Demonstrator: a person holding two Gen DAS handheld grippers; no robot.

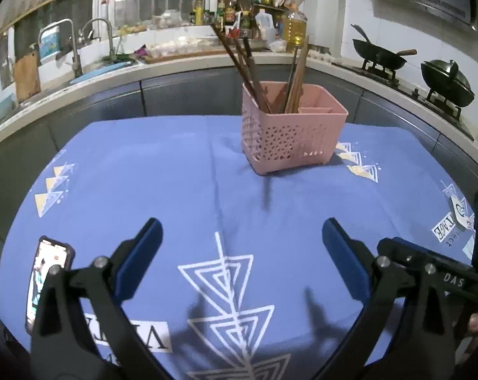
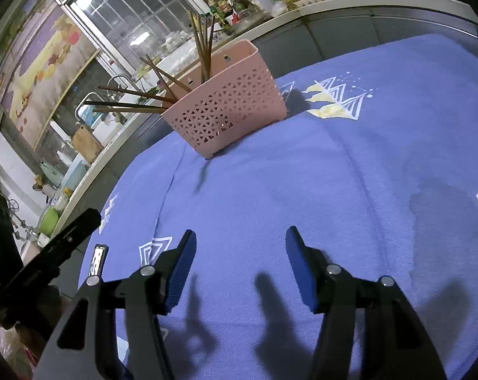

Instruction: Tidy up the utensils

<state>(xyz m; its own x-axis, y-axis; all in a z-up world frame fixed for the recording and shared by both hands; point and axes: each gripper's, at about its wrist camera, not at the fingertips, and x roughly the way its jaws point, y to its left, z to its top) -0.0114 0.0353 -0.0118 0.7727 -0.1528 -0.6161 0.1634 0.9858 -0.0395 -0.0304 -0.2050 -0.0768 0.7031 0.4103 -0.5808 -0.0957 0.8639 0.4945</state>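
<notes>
Table under blue patterned cloth (image 1: 163, 171), pink basket (image 1: 289, 139), phone (image 1: 46, 278)

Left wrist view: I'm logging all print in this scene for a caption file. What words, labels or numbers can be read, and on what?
"DAS": white letters on the black body of the right claw.
"TAGE": upside-down print on the blue tablecloth, right edge; smaller text under it is too blurred.
"VI": upside-down white block on the tablecloth's near edge, partly hidden.
Phone screen: too small to read.
Bottle labels on the counter: too small.

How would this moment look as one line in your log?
left gripper: open, empty | right gripper: open, empty | chopsticks: in pink basket
</notes>
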